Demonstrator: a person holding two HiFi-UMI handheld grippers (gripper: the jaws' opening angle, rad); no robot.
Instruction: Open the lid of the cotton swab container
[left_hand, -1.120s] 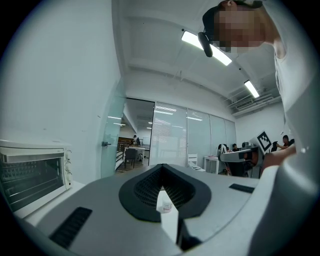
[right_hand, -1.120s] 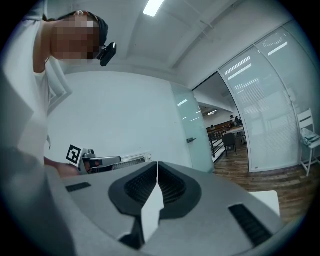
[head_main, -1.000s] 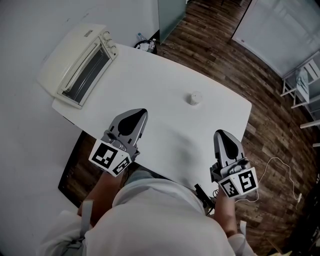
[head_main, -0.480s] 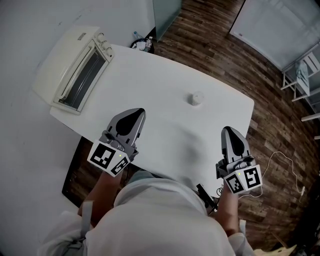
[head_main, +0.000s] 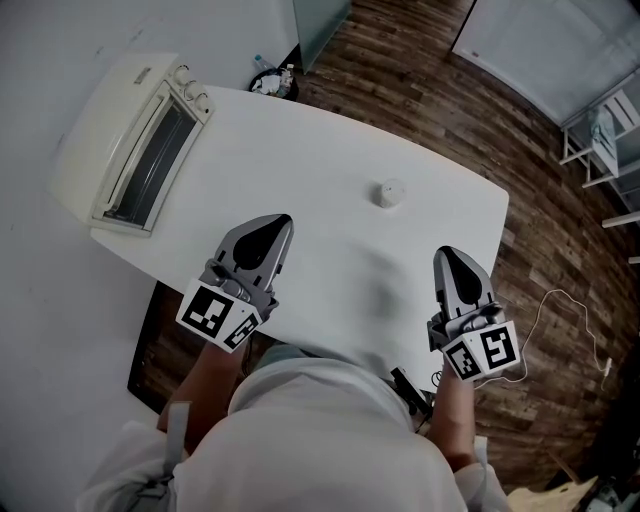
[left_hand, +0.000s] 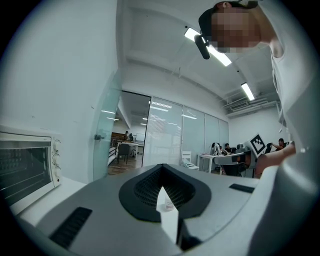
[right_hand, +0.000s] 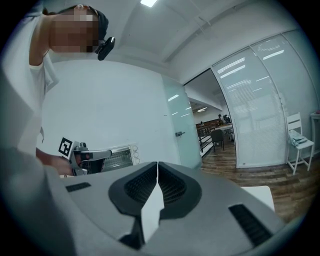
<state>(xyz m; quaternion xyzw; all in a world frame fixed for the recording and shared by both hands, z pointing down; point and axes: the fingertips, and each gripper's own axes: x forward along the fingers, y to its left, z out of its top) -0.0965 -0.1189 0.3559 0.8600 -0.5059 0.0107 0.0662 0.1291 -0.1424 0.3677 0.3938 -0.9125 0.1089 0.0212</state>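
Evidently, little has changed. The left gripper (head_main: 278, 226) is fully closed and empty. The right gripper (head_main: 449, 256) is the same, jaws together on nothing. Both have shifted only slightly over the last second, and their jaws have not parted.

The container (head_main: 390, 193) stands untouched on the surface (head_main: 300, 140), lid apparently still on. It lies at 3 o'clock from the left gripper and between 10 and 11 o'clock from the right, well apart from both. An oven (head_main: 125, 140) sits at 10 o'clock.

Judgement: the approach has barely begun, and the jaws must open before either gripper can take body or lid.
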